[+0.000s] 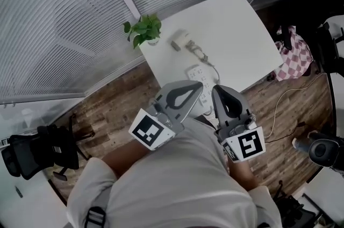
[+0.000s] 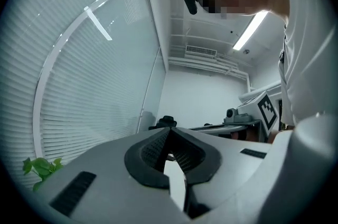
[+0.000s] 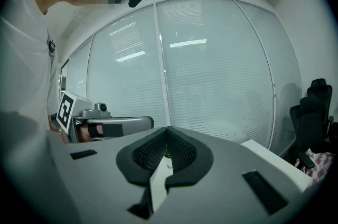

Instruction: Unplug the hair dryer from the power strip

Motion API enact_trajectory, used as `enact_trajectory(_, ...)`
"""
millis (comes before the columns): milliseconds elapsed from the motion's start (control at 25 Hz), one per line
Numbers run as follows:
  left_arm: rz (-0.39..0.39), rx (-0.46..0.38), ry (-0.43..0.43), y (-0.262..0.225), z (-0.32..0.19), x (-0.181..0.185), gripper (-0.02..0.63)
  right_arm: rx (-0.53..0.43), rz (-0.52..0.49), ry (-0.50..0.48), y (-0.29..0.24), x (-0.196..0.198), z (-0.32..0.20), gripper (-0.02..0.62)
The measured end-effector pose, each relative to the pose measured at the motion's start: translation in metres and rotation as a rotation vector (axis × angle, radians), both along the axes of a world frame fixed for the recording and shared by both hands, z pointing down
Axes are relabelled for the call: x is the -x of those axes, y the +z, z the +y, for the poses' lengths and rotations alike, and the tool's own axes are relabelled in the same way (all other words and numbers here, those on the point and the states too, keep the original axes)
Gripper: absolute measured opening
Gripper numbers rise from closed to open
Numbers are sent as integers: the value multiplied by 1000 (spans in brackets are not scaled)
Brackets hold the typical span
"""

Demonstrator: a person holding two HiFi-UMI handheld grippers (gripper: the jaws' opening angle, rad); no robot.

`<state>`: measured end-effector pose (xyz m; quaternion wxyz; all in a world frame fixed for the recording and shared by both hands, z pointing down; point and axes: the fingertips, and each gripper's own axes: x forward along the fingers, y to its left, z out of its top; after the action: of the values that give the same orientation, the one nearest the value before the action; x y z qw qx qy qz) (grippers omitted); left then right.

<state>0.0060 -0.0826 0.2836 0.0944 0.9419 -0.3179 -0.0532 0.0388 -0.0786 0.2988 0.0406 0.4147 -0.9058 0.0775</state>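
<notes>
In the head view a pale hair dryer lies on the white table. Its cord runs toward a white power strip near the table's front edge, partly hidden behind my grippers. Whether the plug sits in the strip I cannot tell. My left gripper and right gripper are held high, close to the person's chest, side by side above the strip. Both point roughly level. In the left gripper view the left gripper has its jaws together on nothing. The right gripper is likewise shut and empty.
A small potted plant stands at the table's far left corner. Window blinds curve round the back. A black chair is at the left, and another chair with a checkered cloth at the right. A cable lies on the wooden floor.
</notes>
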Motion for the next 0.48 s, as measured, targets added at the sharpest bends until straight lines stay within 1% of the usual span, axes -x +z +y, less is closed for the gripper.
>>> enact_trajectory(160,-3,-18,-3,-10,9,2,29,-31,14,7,-11,2,7,32)
enact_trajectory(480,-5,-26,-16,-12,15,6,29,-44,18,12,-17,1,11,32)
